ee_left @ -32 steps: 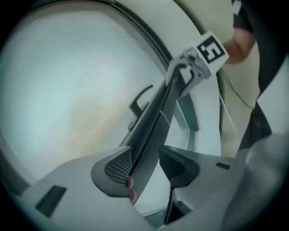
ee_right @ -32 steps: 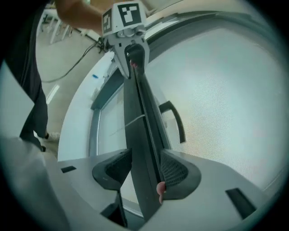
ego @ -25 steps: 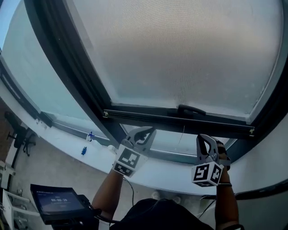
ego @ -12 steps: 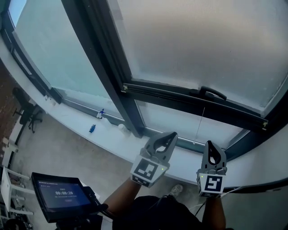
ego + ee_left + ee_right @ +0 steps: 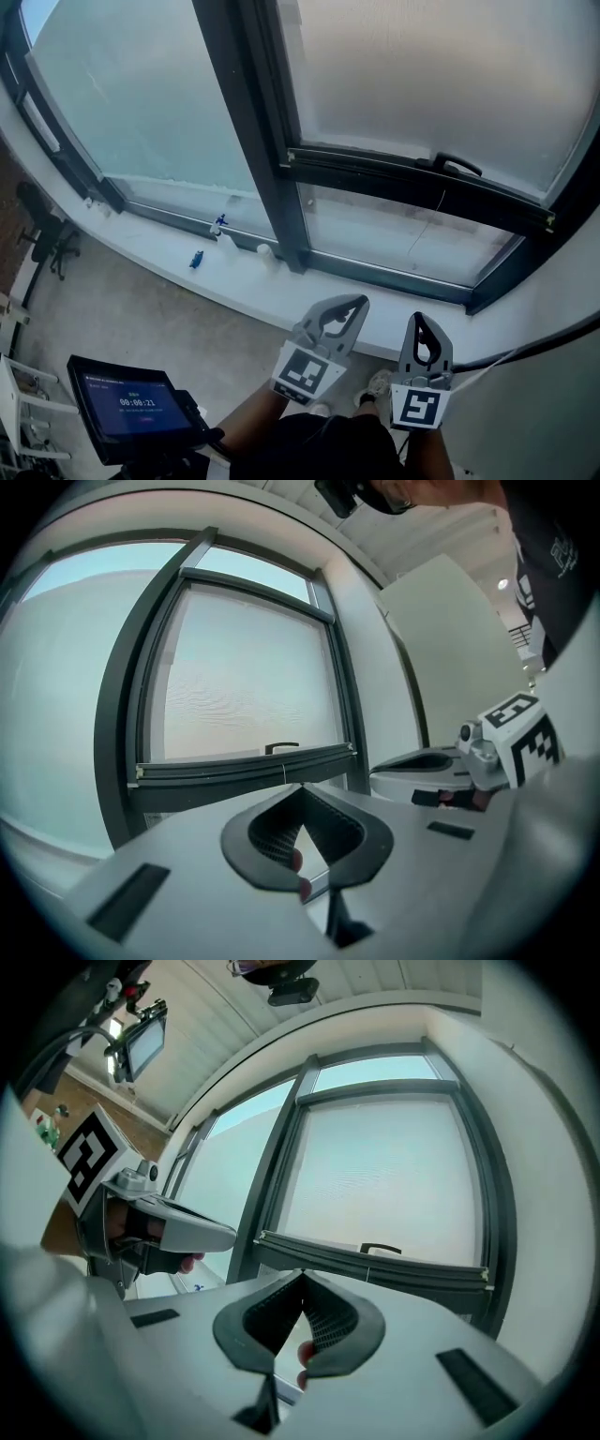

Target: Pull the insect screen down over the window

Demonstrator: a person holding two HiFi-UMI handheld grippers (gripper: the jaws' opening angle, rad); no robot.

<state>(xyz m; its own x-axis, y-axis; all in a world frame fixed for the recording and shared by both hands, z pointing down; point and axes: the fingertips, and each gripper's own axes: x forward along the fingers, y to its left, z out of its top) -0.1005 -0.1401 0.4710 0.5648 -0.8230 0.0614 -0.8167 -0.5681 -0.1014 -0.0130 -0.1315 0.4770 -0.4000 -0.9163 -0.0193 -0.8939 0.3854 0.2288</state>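
A small monitor [image 5: 131, 408] is seen lit at the lower left. The left claw [image 5: 356, 303] is held shut with nothing between its jaws, well apart from the window. The right claw [image 5: 419, 321], near it, is likewise closed and empty. Above them the insect screen [image 5: 422, 84] is drawn over the right-hand pane. Its bottom bar [image 5: 403, 178] is seen above the sill [image 5: 234, 291], with a strip of bare glass beneath.

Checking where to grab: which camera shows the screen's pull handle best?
The head view: the handle stands largest, raised on the screen's bottom bar. Both gripper views show it smaller, a dark bracket above that bar.
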